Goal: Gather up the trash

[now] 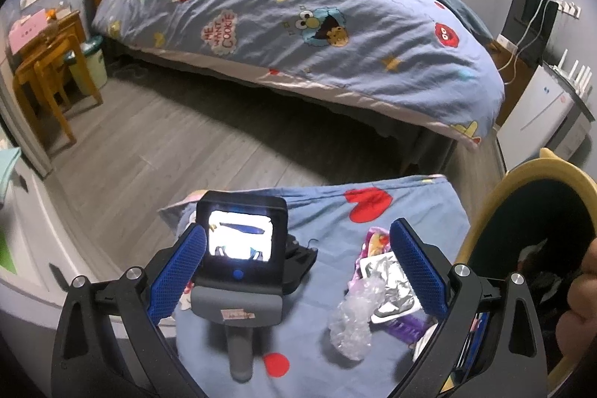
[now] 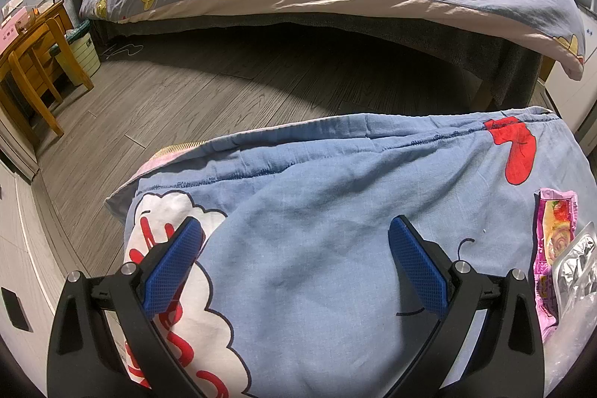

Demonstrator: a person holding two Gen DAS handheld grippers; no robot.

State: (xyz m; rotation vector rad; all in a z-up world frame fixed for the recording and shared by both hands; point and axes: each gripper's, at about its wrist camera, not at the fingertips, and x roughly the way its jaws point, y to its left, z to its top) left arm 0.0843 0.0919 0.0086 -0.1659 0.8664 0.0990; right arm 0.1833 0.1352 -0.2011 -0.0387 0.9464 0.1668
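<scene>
Trash lies on a blue patterned cloth [image 1: 317, 211]: a crumpled clear plastic wrap [image 1: 352, 319], a silver foil blister sheet [image 1: 391, 286] and a pink and purple snack wrapper [image 1: 375, 237]. My left gripper [image 1: 298, 245] is open above the cloth, its right finger beside the foil. The other gripper's handle and lit screen [image 1: 238, 245] rest on the cloth between the left fingers. My right gripper [image 2: 294, 237] is open and empty over the bare cloth [image 2: 317, 193]. The pink wrapper [image 2: 552, 248] and foil [image 2: 576, 267] lie at its far right.
A yellow-rimmed bin with a dark inside [image 1: 537, 230] stands at the right, a hand at its edge. A bed with a cartoon quilt [image 1: 298, 25] is across the grey wood floor [image 1: 149, 144]. A wooden chair and desk [image 1: 48, 62] and a small bin [image 1: 89, 62] are at the left.
</scene>
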